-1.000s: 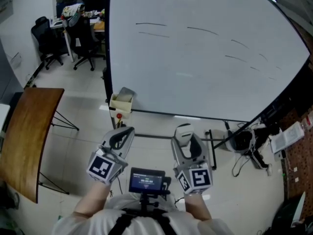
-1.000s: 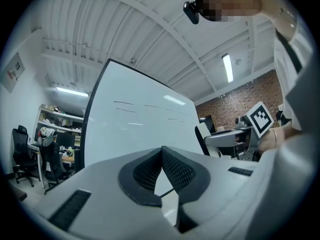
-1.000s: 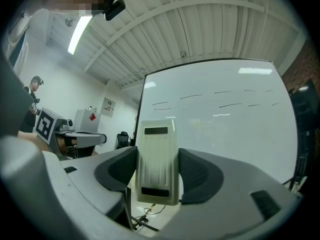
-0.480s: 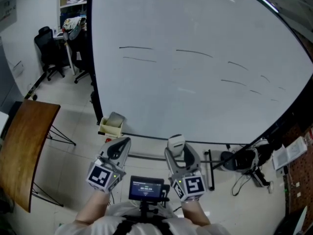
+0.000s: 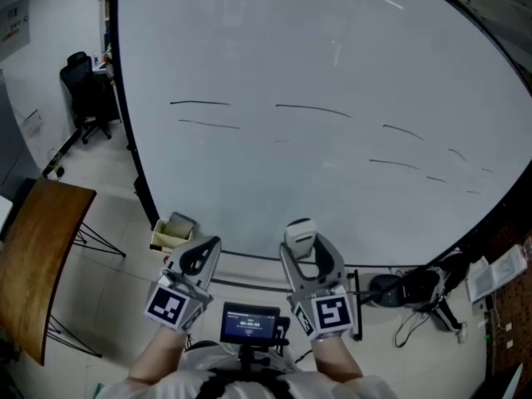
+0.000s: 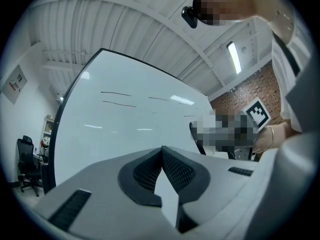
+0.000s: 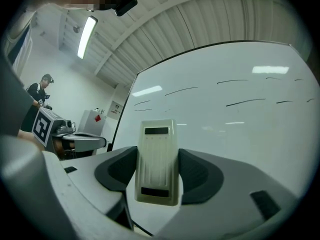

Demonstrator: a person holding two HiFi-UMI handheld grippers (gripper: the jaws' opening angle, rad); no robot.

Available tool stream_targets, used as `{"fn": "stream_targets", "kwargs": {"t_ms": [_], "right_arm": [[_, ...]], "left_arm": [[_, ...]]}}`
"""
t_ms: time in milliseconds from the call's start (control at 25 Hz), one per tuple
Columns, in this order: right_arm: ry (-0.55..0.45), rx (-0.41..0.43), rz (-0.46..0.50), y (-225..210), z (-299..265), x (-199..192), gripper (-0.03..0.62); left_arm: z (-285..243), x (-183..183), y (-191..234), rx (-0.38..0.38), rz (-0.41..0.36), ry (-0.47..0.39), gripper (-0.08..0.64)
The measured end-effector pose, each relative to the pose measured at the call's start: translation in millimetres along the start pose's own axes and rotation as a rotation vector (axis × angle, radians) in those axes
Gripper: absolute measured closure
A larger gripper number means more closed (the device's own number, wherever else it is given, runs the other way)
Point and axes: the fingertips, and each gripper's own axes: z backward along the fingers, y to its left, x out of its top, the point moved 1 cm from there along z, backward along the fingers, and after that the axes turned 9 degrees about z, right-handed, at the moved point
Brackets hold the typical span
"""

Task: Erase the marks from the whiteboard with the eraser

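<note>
A large whiteboard fills the upper head view, with several thin dark marks across its middle. A cream eraser sits upright between the jaws of my right gripper, which is shut on it; the eraser pokes out just below the board's bottom edge. My left gripper is held beside it, jaws shut with nothing between them. In the left gripper view the whiteboard stands ahead of the shut left gripper, its marks high up.
A wooden table stands at the left, with black office chairs behind it. A small box sits near the board's lower left. Cables and a dark device lie on the floor at the right. A person stands far left in the right gripper view.
The view has drawn closer to the whiteboard, which now fills more of the frame. Both grippers stay at the same height with the eraser still held.
</note>
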Motion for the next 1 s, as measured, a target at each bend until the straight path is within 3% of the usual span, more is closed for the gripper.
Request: {"fn": "stream_targets", "kwargs": {"t_ms": [320, 480, 640, 800, 1000], "right_arm": [[-0.02, -0.055, 0.052, -14, -36, 27, 0.328], [-0.042, -0.064, 0.099, -18, -69, 70, 0.33], [-0.062, -0.07, 0.137, -22, -107, 120, 0.33], [-0.052, -0.11, 0.165, -27, -130, 157, 0.33], [-0.001, -0.189, 0.239, -25, -151, 180, 0.33]], "left_arm": [[-13, 10, 27, -0.04, -0.007, 0.009, 0.56], [-23, 20, 45, -0.068, -0.056, 0.087, 0.56], [-38, 45, 66, -0.06, -0.117, 0.073, 0.56], [-47, 59, 72, -0.095, -0.08, 0.018, 0.56], [-46, 49, 73, -0.139, -0.048, 0.03, 0.56]]}}
